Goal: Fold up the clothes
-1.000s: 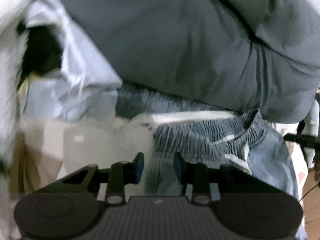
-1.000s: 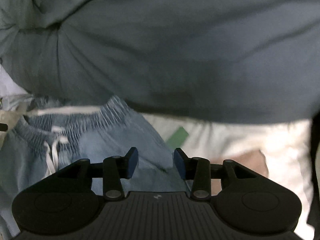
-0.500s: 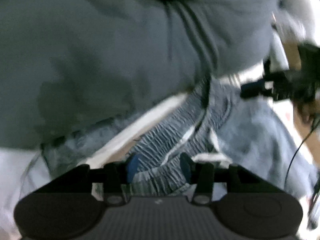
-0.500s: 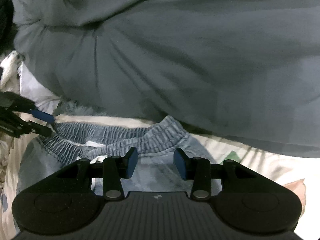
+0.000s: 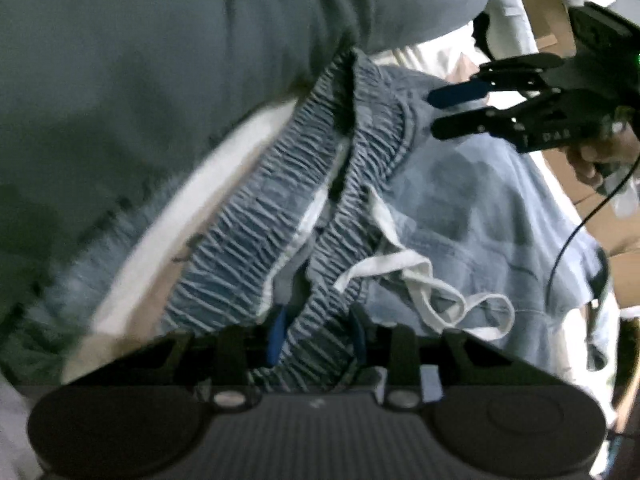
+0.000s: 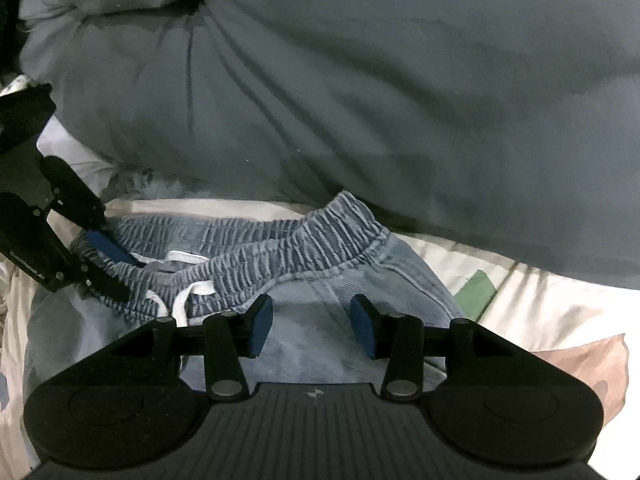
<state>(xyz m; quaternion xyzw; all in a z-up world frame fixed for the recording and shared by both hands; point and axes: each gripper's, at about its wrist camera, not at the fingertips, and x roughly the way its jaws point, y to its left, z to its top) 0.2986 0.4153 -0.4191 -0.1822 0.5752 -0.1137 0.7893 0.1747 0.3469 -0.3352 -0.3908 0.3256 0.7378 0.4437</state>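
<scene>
Light blue denim shorts [image 6: 320, 320] with a ruched elastic waistband [image 5: 256, 216] and a white drawstring [image 5: 420, 280] lie on a pale patterned sheet. My left gripper [image 5: 316, 334] stands open with the left end of the waistband lying between its blue pads; it also shows in the right wrist view [image 6: 112, 268]. My right gripper [image 6: 312, 324] is open and empty, just above the shorts' front below the waistband; it shows in the left wrist view [image 5: 448, 112] near the waistband's far end.
A large grey-blue garment [image 6: 360, 100] bulges over the far side and overlaps the waistband's edge. The patterned sheet [image 6: 540, 308] shows to the right. Cardboard boxes [image 5: 620, 232] and a black cable [image 5: 580, 220] lie at the left wrist view's right edge.
My left gripper swung right and moved onto the waistband, which now lies between its pads. My right gripper moved down toward the shorts' front and stays open.
</scene>
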